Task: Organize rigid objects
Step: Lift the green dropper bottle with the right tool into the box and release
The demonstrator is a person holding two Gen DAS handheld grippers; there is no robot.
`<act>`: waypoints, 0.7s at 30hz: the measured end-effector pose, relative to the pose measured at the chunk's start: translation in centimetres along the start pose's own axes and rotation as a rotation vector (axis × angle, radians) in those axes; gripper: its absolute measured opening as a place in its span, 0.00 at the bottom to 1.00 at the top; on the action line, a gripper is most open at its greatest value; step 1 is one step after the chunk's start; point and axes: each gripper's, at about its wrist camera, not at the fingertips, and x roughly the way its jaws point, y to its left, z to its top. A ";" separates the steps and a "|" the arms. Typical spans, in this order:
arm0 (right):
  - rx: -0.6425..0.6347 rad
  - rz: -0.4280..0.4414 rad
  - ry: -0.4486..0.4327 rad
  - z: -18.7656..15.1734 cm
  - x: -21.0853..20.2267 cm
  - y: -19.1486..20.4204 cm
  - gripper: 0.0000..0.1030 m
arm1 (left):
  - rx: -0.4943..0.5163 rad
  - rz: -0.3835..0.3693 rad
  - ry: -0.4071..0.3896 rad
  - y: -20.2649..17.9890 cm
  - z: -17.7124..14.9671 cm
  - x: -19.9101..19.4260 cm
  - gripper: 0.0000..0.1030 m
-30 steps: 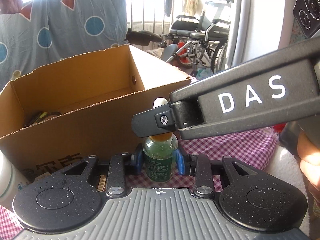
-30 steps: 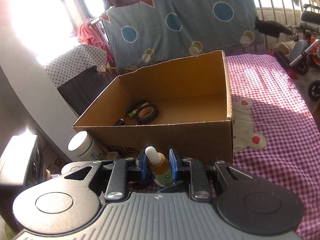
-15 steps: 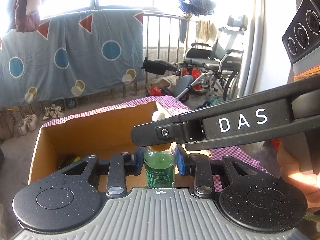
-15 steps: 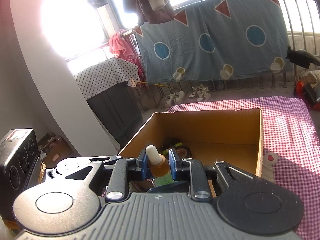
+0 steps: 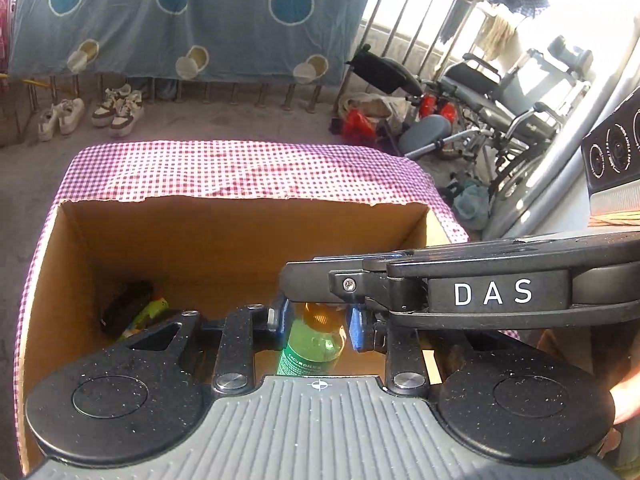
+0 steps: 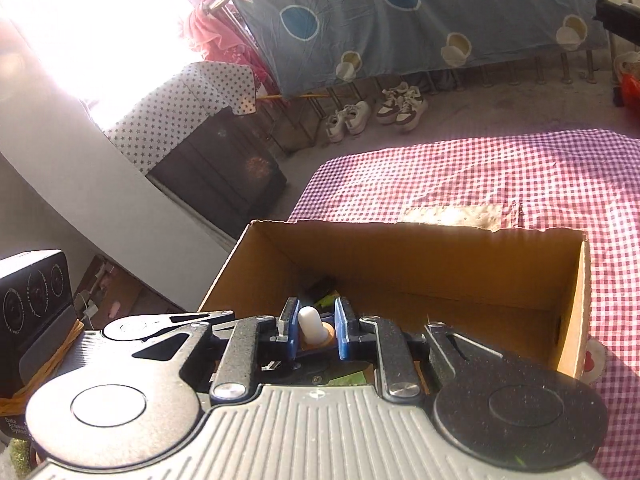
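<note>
Bottle [image 5: 314, 346] clamped in both claws, left [image 5: 316, 322] at body, right [image 6: 314, 330] at neck, steadying it above box [image 5: 240, 216] for drop.

L gripper [image 5: 318, 322] clamps green bottle [image 5: 314, 346] w/ orange neck, blue pads on both sides, over open cardboard box [image 5: 240, 236]. R gripper arm [image 5: 460, 292], marked DAS, crosses from right, tip over bottle top. Dark item + yellow-green item [image 5: 150, 314] at box's left. Checked cloth [image 5: 240, 170] beyond far wall; wheelchair [image 5: 516, 92] far right.
</note>
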 end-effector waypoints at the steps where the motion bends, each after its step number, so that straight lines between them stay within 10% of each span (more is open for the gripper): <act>1: -0.002 0.001 0.006 0.4 0.6 -0.4 0.12 | -0.020 0.000 0.007 0.5 0.3 0.5 0.22; 15: 0.010 0.000 -0.008 1.9 1.5 -2.0 0.11 | 0.017 0.020 0.015 -0.5 1.4 0.9 0.24; 21: 0.024 -0.003 -0.039 1.1 -2.9 -1.0 0.12 | 0.043 0.027 -0.012 -1.7 0.5 -1.8 0.56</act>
